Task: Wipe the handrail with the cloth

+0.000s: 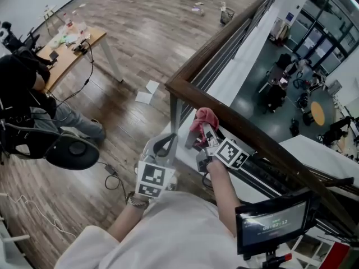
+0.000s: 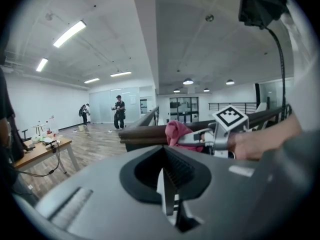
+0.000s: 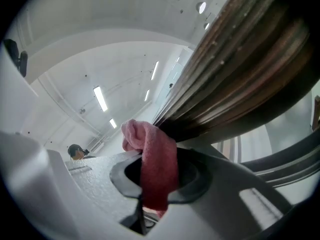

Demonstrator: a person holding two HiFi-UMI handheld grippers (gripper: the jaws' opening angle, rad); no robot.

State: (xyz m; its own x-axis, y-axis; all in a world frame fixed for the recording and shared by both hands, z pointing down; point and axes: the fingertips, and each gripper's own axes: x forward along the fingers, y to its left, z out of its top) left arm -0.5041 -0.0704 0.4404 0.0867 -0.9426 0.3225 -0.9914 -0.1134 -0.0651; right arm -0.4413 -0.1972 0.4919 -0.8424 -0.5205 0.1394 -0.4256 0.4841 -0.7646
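Right gripper point(image 1: 206, 132) clenched on the pink cloth point(image 1: 203, 118), which is bunched against the wooden handrail point(image 1: 263, 144) near its corner. Left gripper point(image 1: 164, 145) closed on nothing, low beside the rail. Note: I should keep the cloth pressed flat and draw it steadily along the rail.

The handrail point(image 1: 253, 134) is dark brown wood with a rounded, glossy top. In the head view it comes down from the upper right of the frame, turns at a corner near the centre, and runs on toward the lower right. The cloth point(image 1: 204, 118) is pink and bunched into a soft wad, lying against the rail just past that corner. In the right gripper view it hangs as a folded strip, clamped between the jaws of the right hand-held gripper point(image 3: 151, 200), its crumpled top touching the rail's edge.
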